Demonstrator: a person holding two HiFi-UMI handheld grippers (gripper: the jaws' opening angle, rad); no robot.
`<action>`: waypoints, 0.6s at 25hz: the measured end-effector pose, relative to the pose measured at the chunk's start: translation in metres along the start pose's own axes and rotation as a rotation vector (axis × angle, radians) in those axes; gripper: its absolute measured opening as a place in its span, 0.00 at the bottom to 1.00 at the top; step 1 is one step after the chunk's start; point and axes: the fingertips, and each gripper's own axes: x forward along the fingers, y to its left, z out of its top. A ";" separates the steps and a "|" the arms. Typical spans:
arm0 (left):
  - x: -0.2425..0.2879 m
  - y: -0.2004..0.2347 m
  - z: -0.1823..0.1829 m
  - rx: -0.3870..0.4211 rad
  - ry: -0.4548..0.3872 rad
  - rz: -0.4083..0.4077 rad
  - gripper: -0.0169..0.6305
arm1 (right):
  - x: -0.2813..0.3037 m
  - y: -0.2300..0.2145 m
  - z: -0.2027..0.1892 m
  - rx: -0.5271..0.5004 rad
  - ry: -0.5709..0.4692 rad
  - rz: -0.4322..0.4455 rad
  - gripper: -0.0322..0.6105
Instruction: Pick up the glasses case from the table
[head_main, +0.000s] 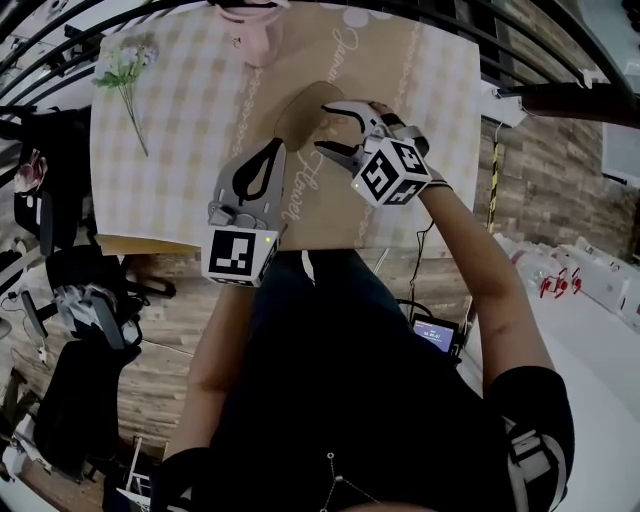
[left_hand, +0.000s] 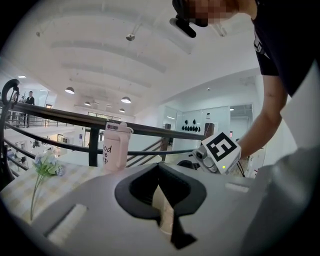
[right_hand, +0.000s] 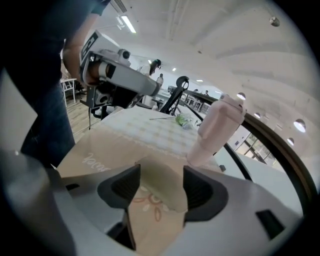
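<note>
glasses case (head_main: 300, 108), just the one, lies on the tan half of the table (head_main: 180, 150), out towards the middle and on the person's right side of it. it is a tan, soft-looking case with a small flower pattern on its face. two grippers are held over the near edge of the table, one in each hand. the right gripper (head_main: 320, 125) tilts down at the case with its two jaws standing well apart; in the right gripper view the case (right_hand: 155, 200) fills the gap between them, but i can't make out either pad pressing on it. the left gripper (head_main: 277, 148) hangs just beside it, closer to the person, roughly level, its two jaws brought together at the tips with nothing in them; the left gripper view (left_hand: 159, 167) shows only a sliver of the tan cloth through the loop behind the tips. elsewhere on the table i count one pink bottle (head_main: 250, 30) with a lid, upright at the far edge near a dark railing (left_hand: 75, 119), and one flower sprig (head_main: 128, 65) lying flat on the checked half, well apart from the case.
</note>
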 end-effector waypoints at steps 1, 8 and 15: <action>0.002 -0.001 -0.001 0.003 0.002 -0.001 0.04 | 0.004 0.000 -0.003 -0.012 0.009 0.010 0.42; 0.008 -0.005 -0.012 0.004 0.024 -0.002 0.04 | 0.024 0.004 -0.020 -0.209 0.078 0.089 0.45; 0.013 0.001 -0.024 -0.027 0.050 0.016 0.04 | 0.039 0.005 -0.030 -0.355 0.116 0.167 0.48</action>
